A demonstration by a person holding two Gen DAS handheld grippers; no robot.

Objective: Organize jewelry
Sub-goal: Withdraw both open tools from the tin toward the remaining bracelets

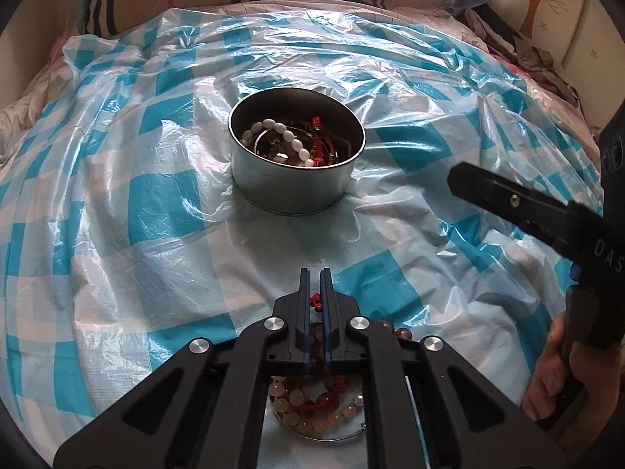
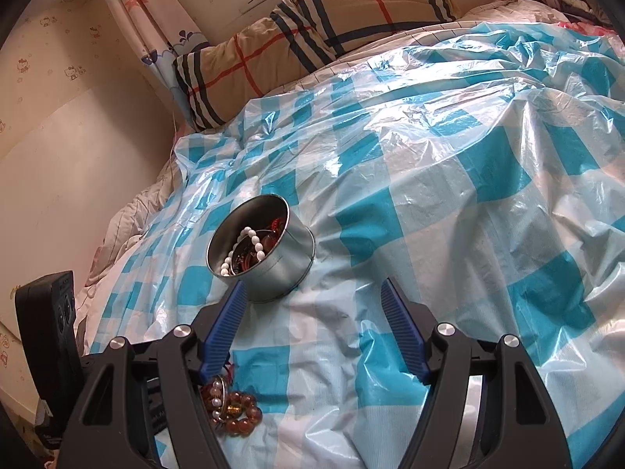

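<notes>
Down the left wrist camera, the left gripper (image 1: pixel 315 285) has its two blue-edged fingers pressed almost together, with a bit of red cord (image 1: pixel 315 301) showing in the narrow slit between them; whether the pads actually pinch that cord cannot be told. Beneath the gripper body, near the close edge of the blue-and-white checked plastic sheet (image 1: pixel 129 211), lies a heap of pale and amber bead bracelets (image 1: pixel 312 406), partly hidden by the black frame. A round metal tin (image 1: pixel 297 164) stands upright about the middle of the sheet, well apart from the fingertips, and holds a white bead bracelet (image 1: pixel 281 136) among red and dark pieces. At the right edge of this view one black finger of the right gripper (image 1: pixel 508 199) reaches in above the sheet, and a hand (image 1: pixel 550 375) grips its handle.

Through the right wrist camera, the right gripper (image 2: pixel 312 293) has its jaws spread wide with nothing between them but bare sheet (image 2: pixel 449 179). Its left fingertip (image 2: pixel 238 293) overlaps the near wall of the tin (image 2: pixel 281 269), though contact cannot be judged. The white beads (image 2: pixel 250 246) show inside. Amber bead bracelets (image 2: pixel 234 406) lie by the near edge, just under that finger's base. A plaid pillow (image 2: pixel 312 31) lies beyond the sheet's far edge.
</notes>
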